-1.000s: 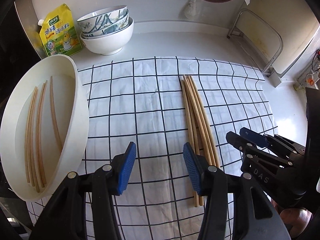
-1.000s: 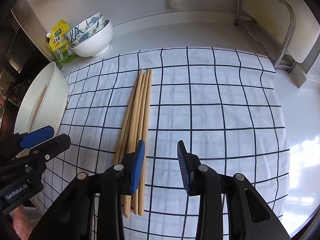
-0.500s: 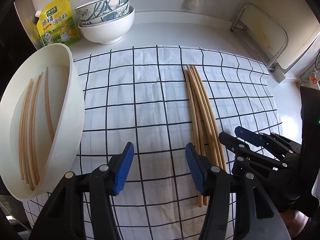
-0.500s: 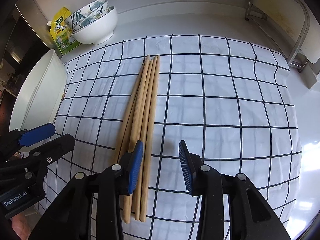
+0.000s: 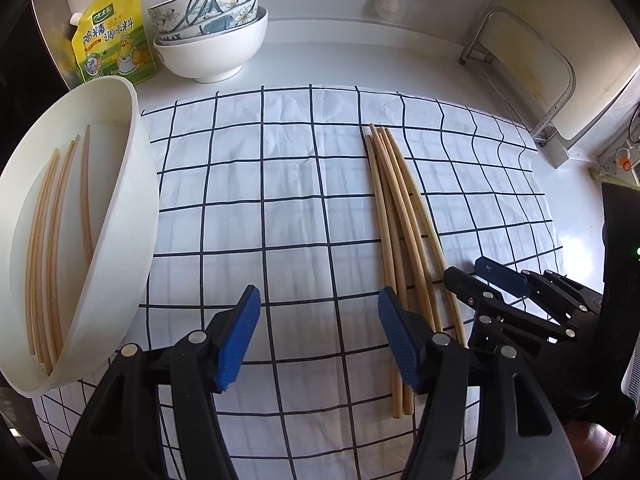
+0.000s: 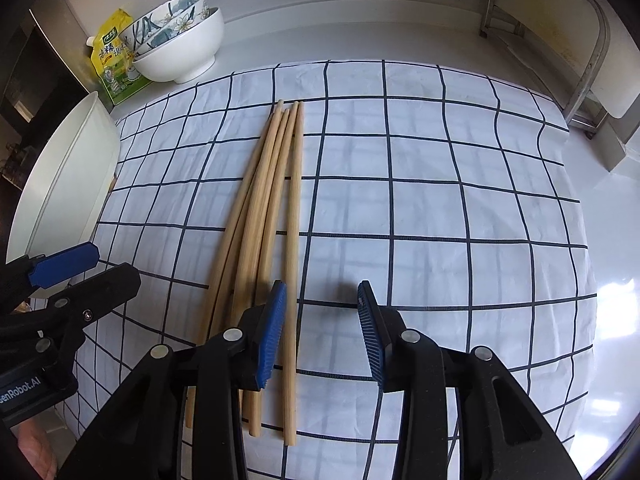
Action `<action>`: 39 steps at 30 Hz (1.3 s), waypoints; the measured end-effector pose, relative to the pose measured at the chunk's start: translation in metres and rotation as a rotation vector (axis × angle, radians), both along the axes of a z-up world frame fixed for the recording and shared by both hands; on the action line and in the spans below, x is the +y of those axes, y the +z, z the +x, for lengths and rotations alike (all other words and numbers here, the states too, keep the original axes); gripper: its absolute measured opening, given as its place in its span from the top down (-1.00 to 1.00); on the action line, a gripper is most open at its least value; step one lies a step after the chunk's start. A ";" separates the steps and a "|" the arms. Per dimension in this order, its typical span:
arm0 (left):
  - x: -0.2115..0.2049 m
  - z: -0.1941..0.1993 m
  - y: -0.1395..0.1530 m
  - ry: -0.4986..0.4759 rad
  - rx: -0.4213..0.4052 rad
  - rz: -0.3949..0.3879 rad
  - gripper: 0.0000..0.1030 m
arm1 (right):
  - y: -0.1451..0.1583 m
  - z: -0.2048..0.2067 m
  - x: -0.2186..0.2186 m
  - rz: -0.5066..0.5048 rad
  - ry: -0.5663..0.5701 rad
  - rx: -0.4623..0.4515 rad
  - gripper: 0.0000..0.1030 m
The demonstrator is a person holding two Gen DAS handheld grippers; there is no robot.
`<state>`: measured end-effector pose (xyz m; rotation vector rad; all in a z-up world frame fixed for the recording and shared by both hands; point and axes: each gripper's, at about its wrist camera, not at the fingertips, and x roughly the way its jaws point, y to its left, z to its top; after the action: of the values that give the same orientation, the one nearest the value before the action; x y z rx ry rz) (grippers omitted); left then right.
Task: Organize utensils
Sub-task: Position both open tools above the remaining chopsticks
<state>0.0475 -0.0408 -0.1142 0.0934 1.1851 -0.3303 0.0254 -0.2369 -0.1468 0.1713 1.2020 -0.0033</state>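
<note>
Several wooden chopsticks lie in a bundle on the checked cloth; they also show in the right wrist view. More chopsticks lie inside a white oval tray at the left. My left gripper is open and empty, above the cloth just left of the bundle. My right gripper is open and empty, low over the near end of the bundle, its left finger over the chopsticks and the rightmost one between the fingers. It also shows in the left wrist view.
Stacked bowls and a yellow seasoning pouch stand at the back left by the wall. A metal rack with a white board leans at the back right. The white tray's outer wall shows left of the cloth.
Both grippers have moved forward and lower toward the cloth. The right gripper has closed in on the near end of the chopstick bundle. Both stay open.
</note>
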 end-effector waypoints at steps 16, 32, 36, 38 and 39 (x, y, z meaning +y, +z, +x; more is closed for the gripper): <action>-0.024 0.003 -0.022 -0.023 0.005 0.007 -0.17 | 0.002 -0.008 -0.031 -0.019 -0.053 -0.004 0.31; -0.032 -0.001 -0.035 -0.018 0.007 0.062 -0.20 | 0.008 -0.021 -0.041 0.005 -0.053 -0.023 0.31; -0.034 0.001 -0.038 0.001 0.003 0.087 -0.24 | 0.008 -0.022 -0.039 0.008 -0.042 -0.027 0.31; -0.033 0.002 -0.039 0.009 -0.002 0.108 -0.25 | 0.008 -0.023 -0.038 0.004 -0.036 -0.028 0.30; -0.031 0.002 -0.039 0.016 0.000 0.112 -0.25 | 0.008 -0.023 -0.038 0.002 -0.035 -0.028 0.28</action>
<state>0.0493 -0.0720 -0.1532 0.1814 1.2037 -0.2497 0.0024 -0.2751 -0.1389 0.1930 1.1713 -0.0301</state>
